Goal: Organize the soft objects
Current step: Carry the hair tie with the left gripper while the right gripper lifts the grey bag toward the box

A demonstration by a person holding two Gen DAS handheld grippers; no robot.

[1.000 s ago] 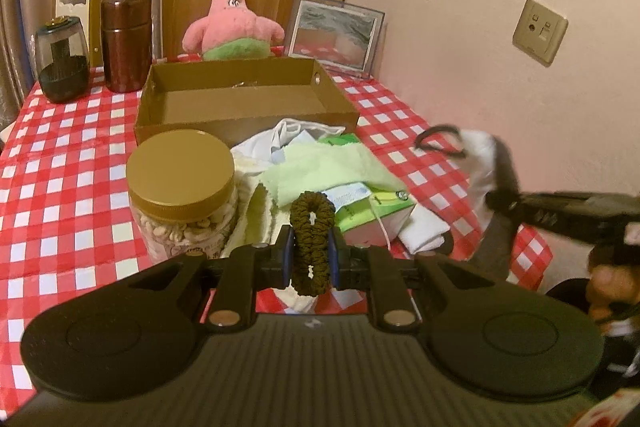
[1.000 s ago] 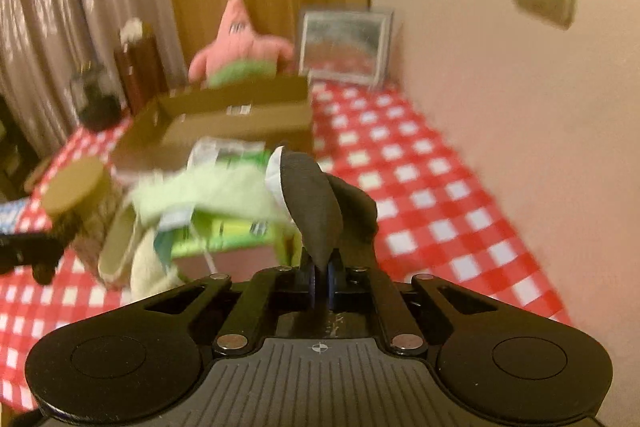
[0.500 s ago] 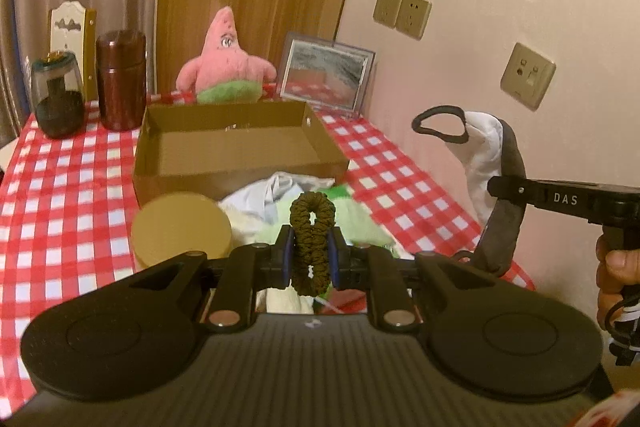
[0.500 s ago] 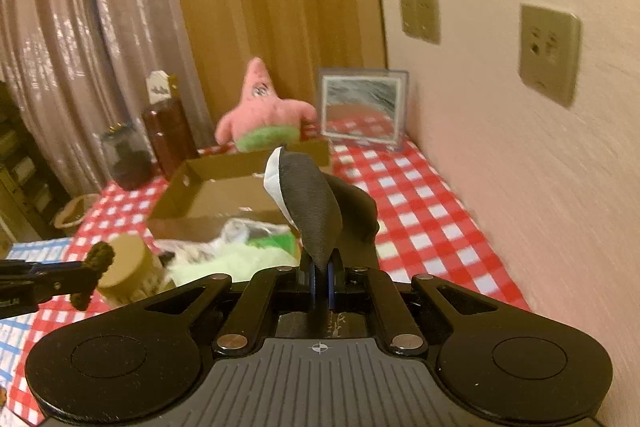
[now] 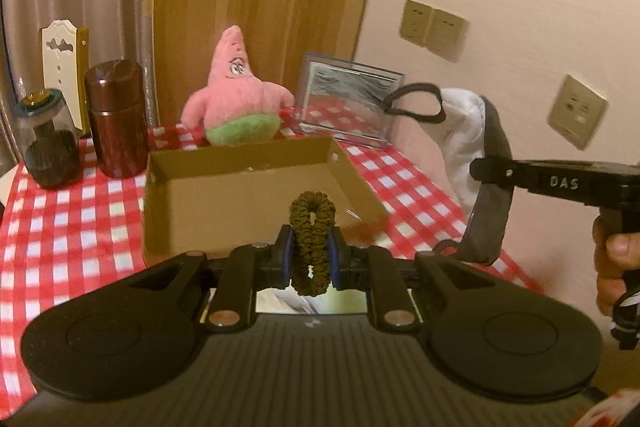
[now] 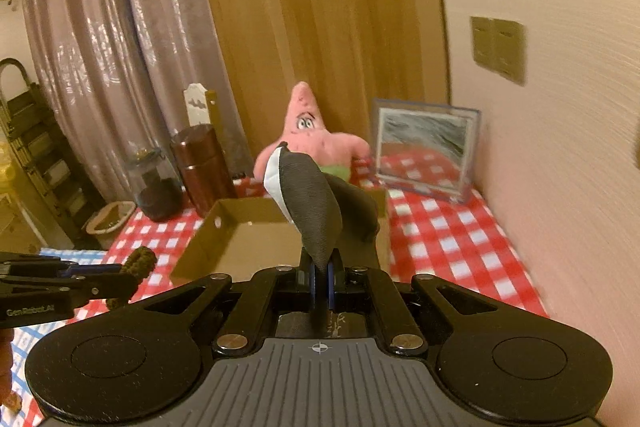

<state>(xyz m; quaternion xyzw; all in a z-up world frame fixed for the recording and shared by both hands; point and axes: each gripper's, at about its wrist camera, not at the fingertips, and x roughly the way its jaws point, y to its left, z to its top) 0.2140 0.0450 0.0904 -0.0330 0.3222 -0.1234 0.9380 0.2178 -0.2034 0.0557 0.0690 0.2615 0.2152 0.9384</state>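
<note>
Gripping scrunchie (image 5: pixel 312 243) (olive), eye mask (image 6: pixel 310 205)

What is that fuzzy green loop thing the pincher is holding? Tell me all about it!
It's a scrunchie, a dark olive-green hair tie of ruffled, soft-looking fabric. The left gripper is shut on it, squeezing the ring into a tall narrow loop that stands upright, its top poking above the fingers. It hangs in the air in front of the open cardboard box, touching only the blue pads.

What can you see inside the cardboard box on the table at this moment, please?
The cardboard box shows a bare brown floor and inner walls. The scrunchie and left gripper hide its near right part; the sleep mask covers much in the right view.
</note>
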